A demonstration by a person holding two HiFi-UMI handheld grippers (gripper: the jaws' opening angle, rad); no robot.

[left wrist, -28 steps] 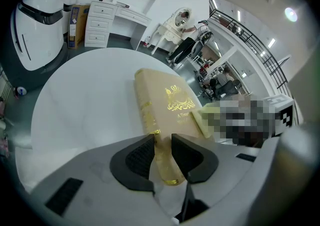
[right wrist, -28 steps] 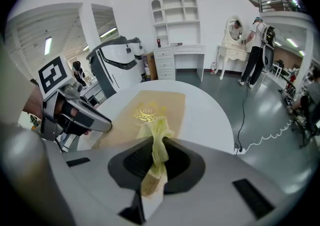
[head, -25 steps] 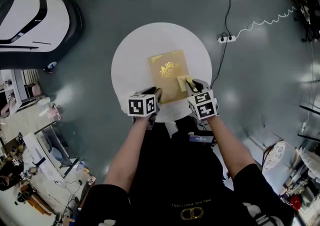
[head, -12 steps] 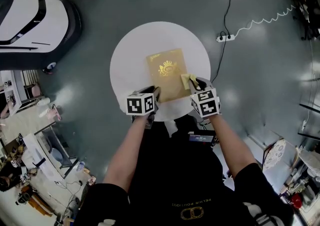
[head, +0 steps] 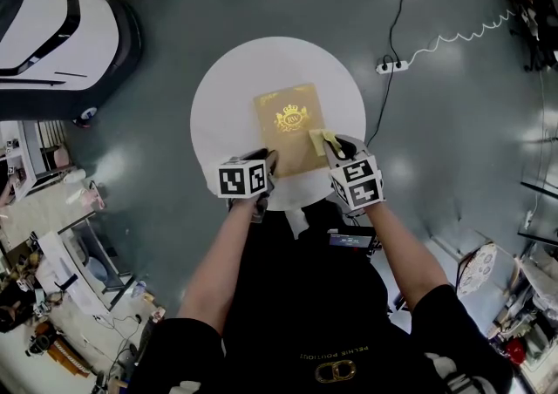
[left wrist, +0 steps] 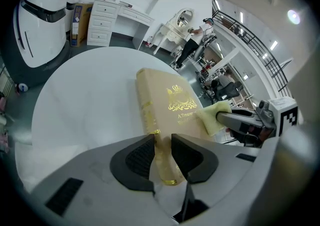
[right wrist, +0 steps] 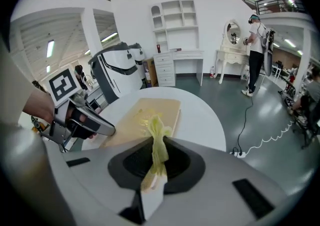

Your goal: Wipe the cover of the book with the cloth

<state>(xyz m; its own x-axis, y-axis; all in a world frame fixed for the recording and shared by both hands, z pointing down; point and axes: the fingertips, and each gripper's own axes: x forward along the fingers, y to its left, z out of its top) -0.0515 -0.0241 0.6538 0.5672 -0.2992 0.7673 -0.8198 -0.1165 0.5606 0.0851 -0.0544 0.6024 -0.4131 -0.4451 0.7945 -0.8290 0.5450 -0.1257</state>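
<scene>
A gold-covered book lies in the middle of the round white table. My left gripper is shut on the book's near left corner. In the left gripper view, the dark pads stand on either side of the spine end. My right gripper is shut on a yellow cloth, which rests on the near right part of the cover. Seen from the right gripper view, the cloth stands pinched upright between the jaws, above the book.
The table's near edge lies just under both grippers. On the grey floor beyond the table's right side are a power strip and cables. A large white and black machine stands at the far left. A person stands by a dresser in the distance.
The right gripper slid the cloth slightly towards the cover's right edge and then back left. The left gripper kept its hold and did not move.
</scene>
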